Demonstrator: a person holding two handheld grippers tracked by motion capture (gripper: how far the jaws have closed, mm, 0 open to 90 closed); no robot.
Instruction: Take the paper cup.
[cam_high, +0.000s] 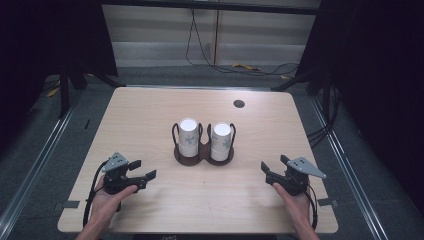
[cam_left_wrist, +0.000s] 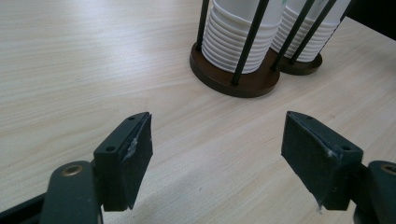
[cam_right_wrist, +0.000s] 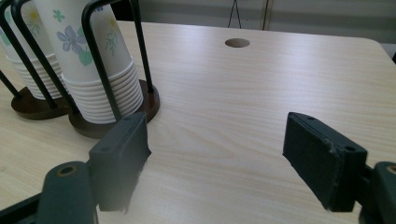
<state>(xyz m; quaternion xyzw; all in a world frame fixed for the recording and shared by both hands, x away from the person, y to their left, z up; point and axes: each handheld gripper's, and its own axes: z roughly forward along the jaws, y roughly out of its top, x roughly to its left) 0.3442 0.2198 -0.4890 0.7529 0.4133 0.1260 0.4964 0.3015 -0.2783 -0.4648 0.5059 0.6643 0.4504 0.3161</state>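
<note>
White paper cups (cam_right_wrist: 88, 56) bear printed flowers, no readable writing; both grippers' fingers stand apart, empty.

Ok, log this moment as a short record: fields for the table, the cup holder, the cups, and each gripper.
table: light wood, a round hole near its far edge
cup holder: dark twin-ring base with black wire loops, at the table's middle
cups: two stacks of white paper cups, upside down, floral print; left stack, right stack
left gripper: open, nothing between the jaws, apart from the holder, low over the near left of the table
right gripper: open, nothing between the jaws, apart from the holder, near right
</note>
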